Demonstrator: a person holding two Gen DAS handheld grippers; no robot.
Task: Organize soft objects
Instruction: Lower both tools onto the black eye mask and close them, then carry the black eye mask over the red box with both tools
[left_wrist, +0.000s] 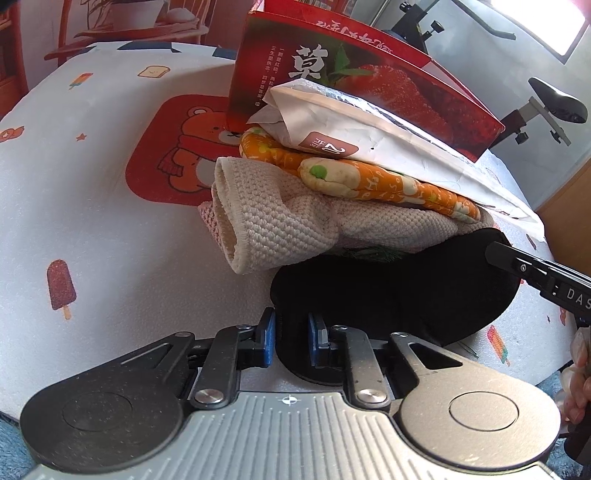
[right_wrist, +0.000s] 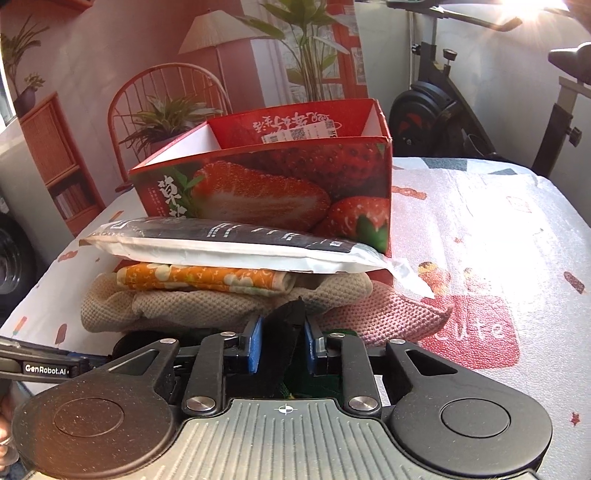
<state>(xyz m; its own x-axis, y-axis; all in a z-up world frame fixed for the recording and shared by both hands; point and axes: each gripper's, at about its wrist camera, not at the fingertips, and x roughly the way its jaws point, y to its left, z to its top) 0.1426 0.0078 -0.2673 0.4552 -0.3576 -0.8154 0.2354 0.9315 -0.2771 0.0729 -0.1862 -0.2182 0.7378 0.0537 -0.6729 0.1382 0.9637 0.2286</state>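
on the table (right_wrist: 480, 229), one strawberry box (right_wrist: 280, 184), four stacked soft items, left gripper (left_wrist: 291, 341) and right gripper (right_wrist: 282, 341) each pinching one black cloth (left_wrist: 406, 291)

Orange floral cloth (left_wrist: 369, 181), black cloth (left_wrist: 388, 291)

A lived-in home room is showing here: an exercise bike (right_wrist: 461, 110) is standing by the wall, a cartoon-printed cloth (right_wrist: 480, 229) is covering the tabletop, and a printed backdrop (right_wrist: 184, 55) is hanging behind.
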